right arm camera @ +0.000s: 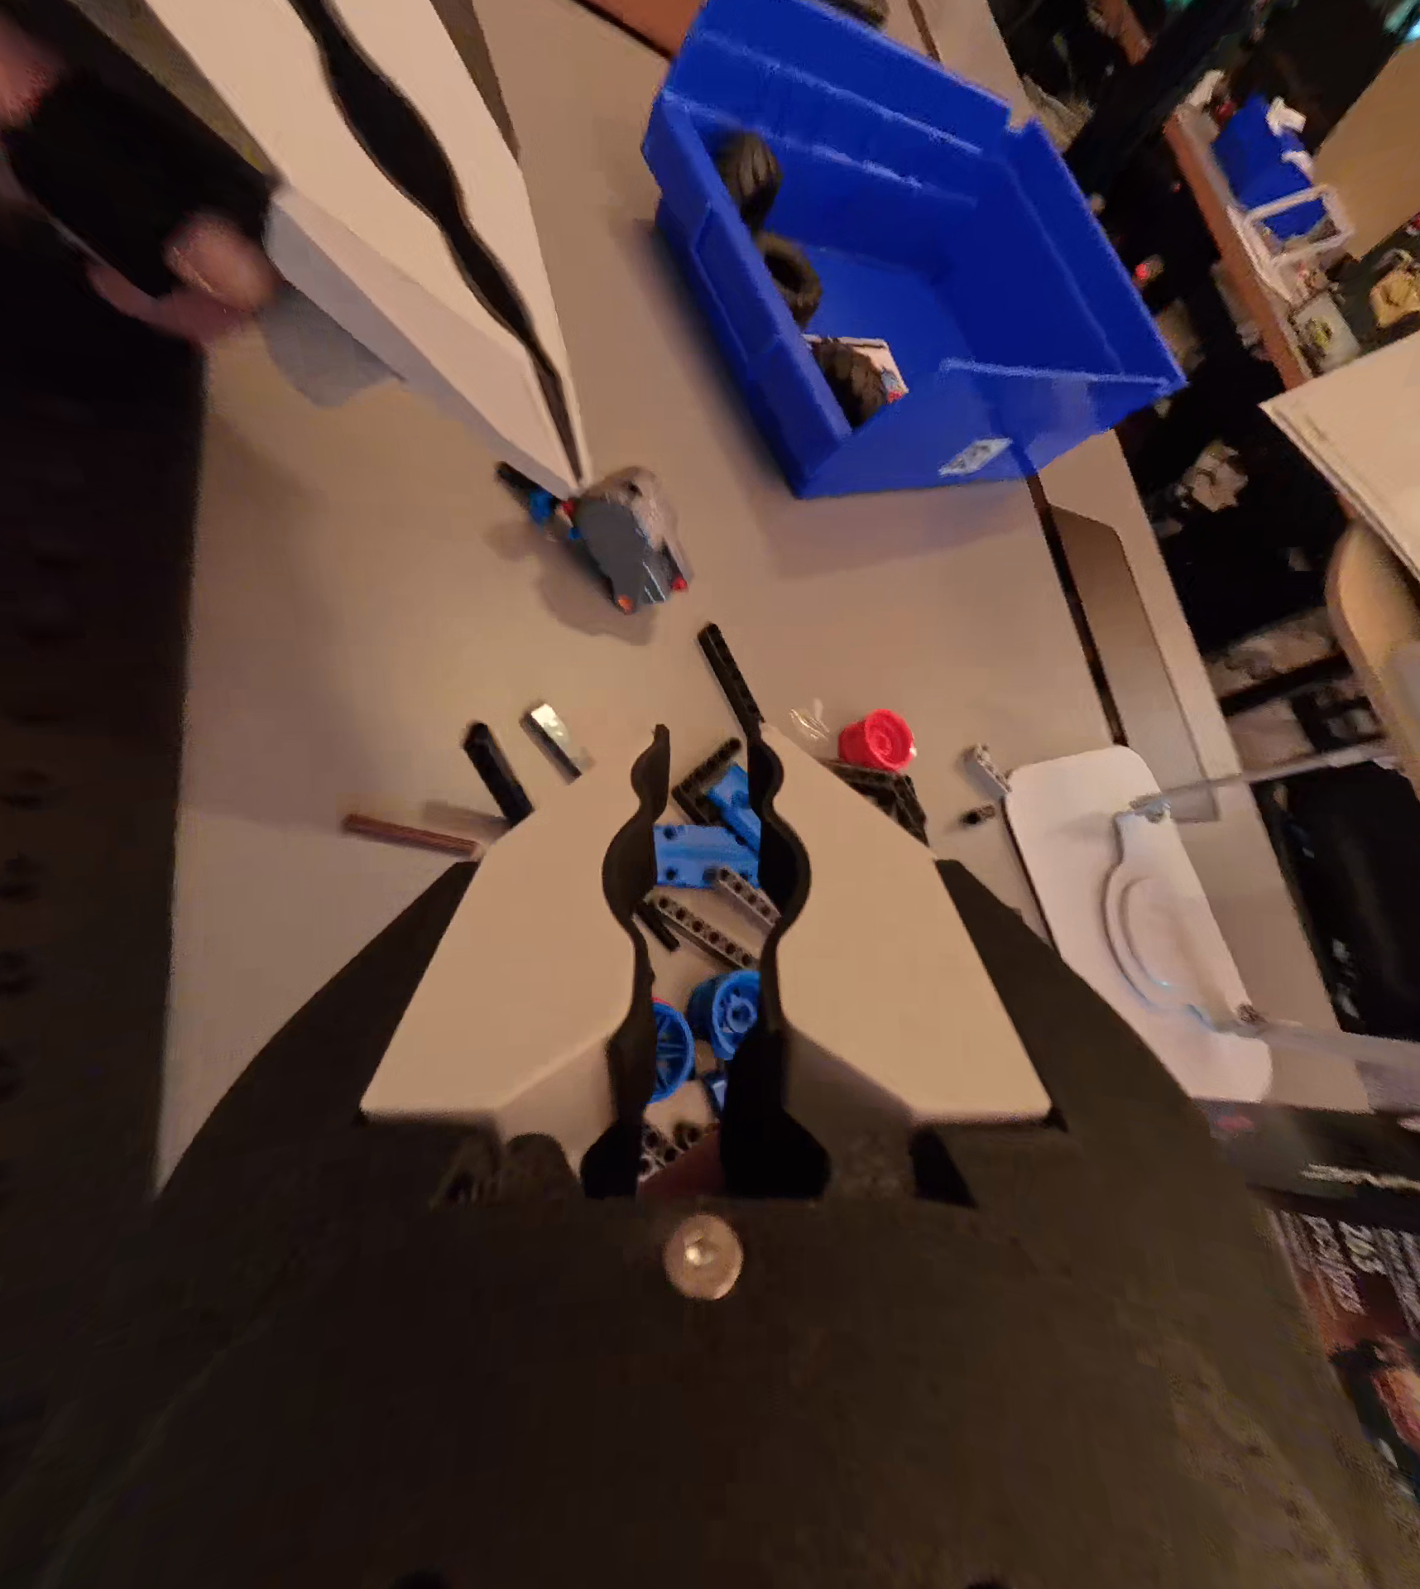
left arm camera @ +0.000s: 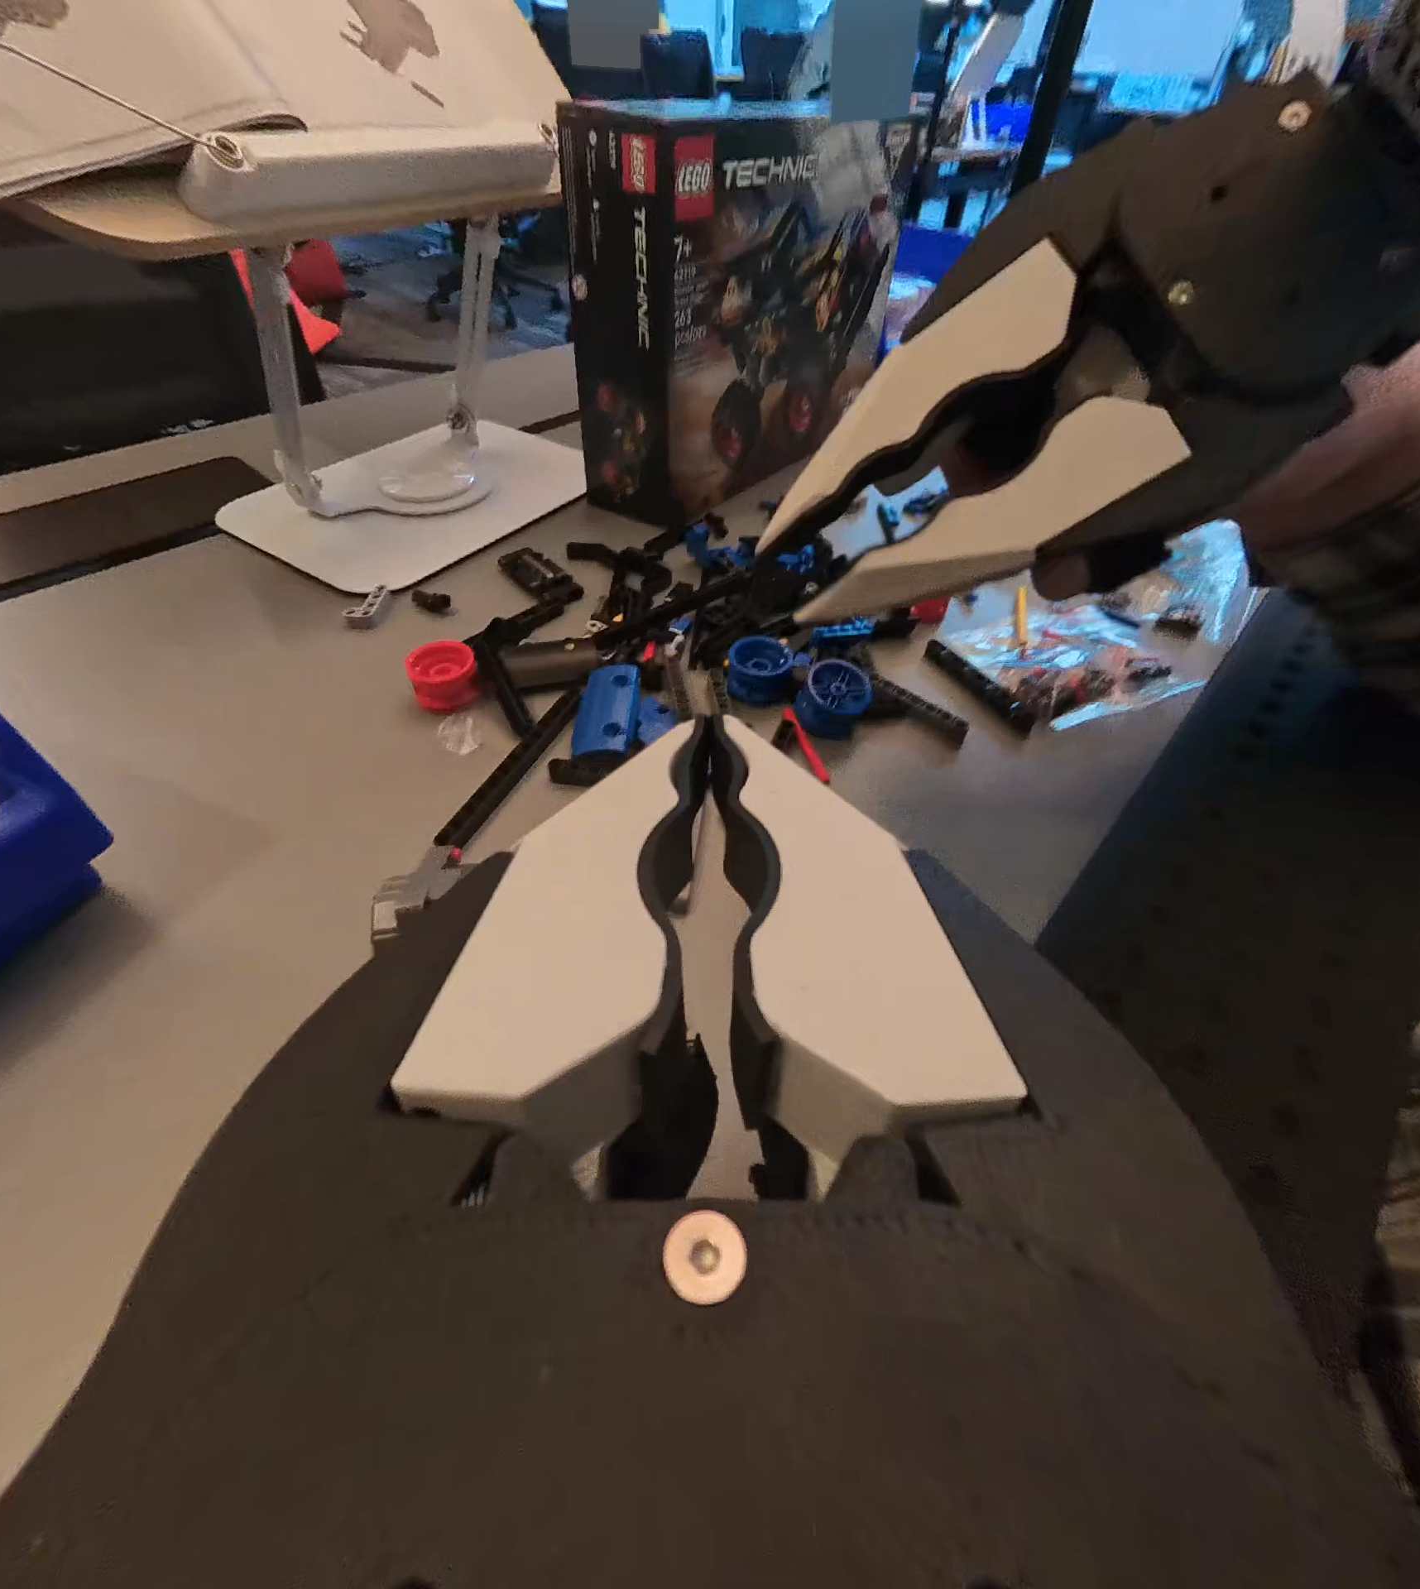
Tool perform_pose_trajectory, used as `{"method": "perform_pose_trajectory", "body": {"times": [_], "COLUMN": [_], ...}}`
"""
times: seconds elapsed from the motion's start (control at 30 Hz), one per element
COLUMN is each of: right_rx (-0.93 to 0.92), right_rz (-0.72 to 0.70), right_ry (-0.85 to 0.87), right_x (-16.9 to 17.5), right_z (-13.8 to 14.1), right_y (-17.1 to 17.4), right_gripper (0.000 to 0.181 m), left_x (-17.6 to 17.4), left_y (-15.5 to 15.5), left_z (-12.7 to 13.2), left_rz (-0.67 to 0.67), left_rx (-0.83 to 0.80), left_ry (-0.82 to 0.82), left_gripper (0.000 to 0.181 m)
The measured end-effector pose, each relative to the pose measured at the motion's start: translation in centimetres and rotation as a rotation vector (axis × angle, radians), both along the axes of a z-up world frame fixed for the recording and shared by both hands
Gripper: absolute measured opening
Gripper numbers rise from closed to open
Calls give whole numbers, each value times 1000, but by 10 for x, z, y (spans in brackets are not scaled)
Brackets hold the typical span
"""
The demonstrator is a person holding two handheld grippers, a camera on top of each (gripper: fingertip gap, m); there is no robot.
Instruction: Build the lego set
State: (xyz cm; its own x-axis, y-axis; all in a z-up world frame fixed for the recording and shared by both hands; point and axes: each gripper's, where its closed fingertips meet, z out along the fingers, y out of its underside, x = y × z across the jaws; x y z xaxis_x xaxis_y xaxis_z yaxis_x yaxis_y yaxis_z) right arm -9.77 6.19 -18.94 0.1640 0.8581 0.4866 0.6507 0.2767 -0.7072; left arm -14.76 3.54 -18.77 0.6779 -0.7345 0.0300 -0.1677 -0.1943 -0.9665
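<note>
With right claw (right arm camera: 711,757) parted and empty just above the loose parts pile (left arm camera: 689,628), left claw (left arm camera: 708,727) closed, grasp unclear, farther back.

Red wheel hub (left arm camera: 441,676) left of the black-and-blue parts pile (left arm camera: 689,628), blue bin (right arm camera: 904,284) with black tyres (right arm camera: 788,275), grey table (left arm camera: 216,774).

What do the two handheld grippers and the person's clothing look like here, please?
Both the left gripper and the right gripper have a matte black printed body, pale grey wedge-shaped fingers with wavy black inner pads, and a silver screw at the centre. The person wears a plaid sleeve.
</note>
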Motion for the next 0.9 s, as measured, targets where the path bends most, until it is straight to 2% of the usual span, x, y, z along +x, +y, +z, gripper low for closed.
{"method": "perform_pose_trajectory", "body": {"times": [0.07, 0.2, 0.23, 0.37, 0.47, 0.57, 0.6, 0.63, 0.77, 0.9], "right_rx": [-59, -163, -172, -236, -219, -246, -244, -239, -213, -52], "right_rz": [-15, -38, -38, 34, 34, 45, 46, 49, 56, 140], "right_ry": [20, -49, -54, -98, -153, -136, -133, -126, -94, -69], "right_x": [4, 25, 27, 20, 16, 11, 11, 11, 12, 2], "right_z": [-3, -19, -21, -35, -49, -53, -53, -53, -48, -37], "right_y": [3, 10, 12, 0, -1, -4, -3, -3, -2, -11], "right_gripper": [9, 14, 14, 11, 11, 10, 10, 10, 12, 22], "left_x": [-8, -27, -28, -7, 17, 24, 26, 25, 25, 30], "left_y": [0, -1, -2, -9, -12, -7, -8, -5, -6, -8], "left_z": [-1, -18, -24, -57, -83, -101, -106, -106, -103, -75], "left_rz": [22, 52, 48, -38, -109, -132, -150, -145, -164, -185], "left_rx": [5, -29, -54, -98, -143, -146, -172, -176, -212, -280], "left_ry": [17, 119, 141, 332, 457, 596, 606, 601, 551, 313], "left_gripper": [0, 0, 6, 22, 27, 25, 19, 6, 5, 5]}}
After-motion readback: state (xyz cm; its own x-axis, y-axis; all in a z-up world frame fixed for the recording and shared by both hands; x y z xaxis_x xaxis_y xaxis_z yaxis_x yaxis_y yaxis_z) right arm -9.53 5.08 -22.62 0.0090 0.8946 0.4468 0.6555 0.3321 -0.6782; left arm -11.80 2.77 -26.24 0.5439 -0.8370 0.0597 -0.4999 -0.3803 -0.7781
